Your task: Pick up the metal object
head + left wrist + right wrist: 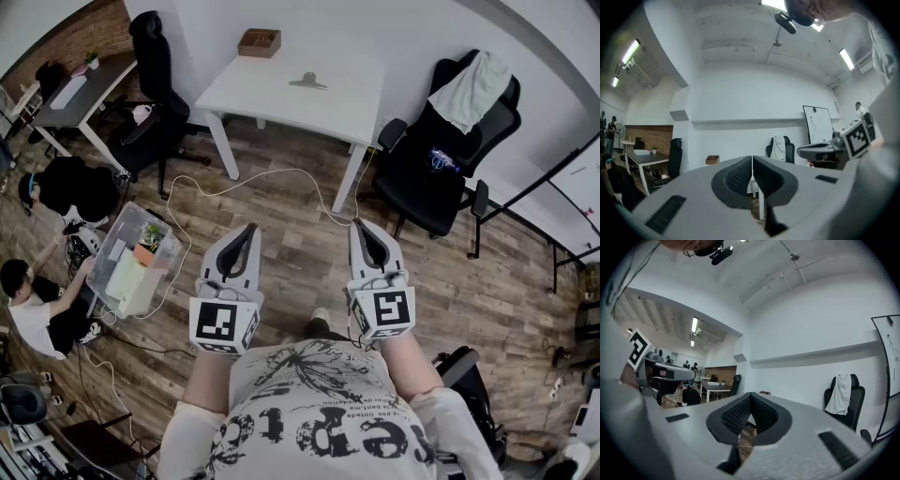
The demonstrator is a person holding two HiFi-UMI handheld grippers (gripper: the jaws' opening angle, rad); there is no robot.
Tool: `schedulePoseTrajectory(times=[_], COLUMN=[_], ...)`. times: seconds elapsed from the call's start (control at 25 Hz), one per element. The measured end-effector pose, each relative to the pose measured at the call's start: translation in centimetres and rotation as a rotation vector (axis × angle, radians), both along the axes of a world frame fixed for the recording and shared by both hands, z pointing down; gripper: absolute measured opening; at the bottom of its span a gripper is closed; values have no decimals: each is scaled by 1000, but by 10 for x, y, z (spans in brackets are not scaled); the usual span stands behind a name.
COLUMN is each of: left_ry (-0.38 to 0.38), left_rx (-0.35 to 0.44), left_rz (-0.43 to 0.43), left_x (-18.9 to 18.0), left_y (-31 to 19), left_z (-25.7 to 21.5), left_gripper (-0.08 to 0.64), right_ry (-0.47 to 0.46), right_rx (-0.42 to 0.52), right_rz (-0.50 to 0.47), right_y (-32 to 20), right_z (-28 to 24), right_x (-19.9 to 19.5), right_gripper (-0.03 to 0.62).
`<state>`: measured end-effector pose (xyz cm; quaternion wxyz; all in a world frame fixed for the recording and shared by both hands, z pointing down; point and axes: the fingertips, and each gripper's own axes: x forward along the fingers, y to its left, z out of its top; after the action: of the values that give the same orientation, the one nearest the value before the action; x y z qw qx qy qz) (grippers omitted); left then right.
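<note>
A small grey metal object (308, 82) lies on the white table (272, 94) far ahead of me, near its middle. Both grippers hang over the wooden floor well short of the table. My left gripper (247, 230) is shut with nothing in it; its pads (740, 176) meet in the left gripper view. The right gripper (362, 227) is likewise shut and empty, its pads (740, 413) pressed together. In both gripper views the metal object is hidden behind the jaws.
A brown wooden box (260, 42) sits at the table's far left corner. Black office chairs stand left (155, 84) and right (450, 141) of the table. A cable (281, 178) trails across the floor. A clear bin (136, 258) and seated people are at the left.
</note>
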<state>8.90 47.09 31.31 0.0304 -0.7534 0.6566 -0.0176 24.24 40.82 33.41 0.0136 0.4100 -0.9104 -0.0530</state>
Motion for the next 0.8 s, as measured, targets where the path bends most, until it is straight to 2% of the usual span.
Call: schedulePoseTrajectory(times=[0.4,0.64,0.8], left_ry=[-2,-2,7], left_rx=[-14,-12,-23], left_rz=[3,6,-7], left_x=[-7,-14,-24], left_y=[9,13,8], left_z=[9,10,17], left_gripper=[12,12,12], right_ry=[-4,-57,-50], right_rx=[-9,-50,-70], right_rz=[2,11,6], right_y=[10,12,7], right_z=[5,7,16], right_x=[-8,-12,-22], right_gripper=[-9,-9,-9])
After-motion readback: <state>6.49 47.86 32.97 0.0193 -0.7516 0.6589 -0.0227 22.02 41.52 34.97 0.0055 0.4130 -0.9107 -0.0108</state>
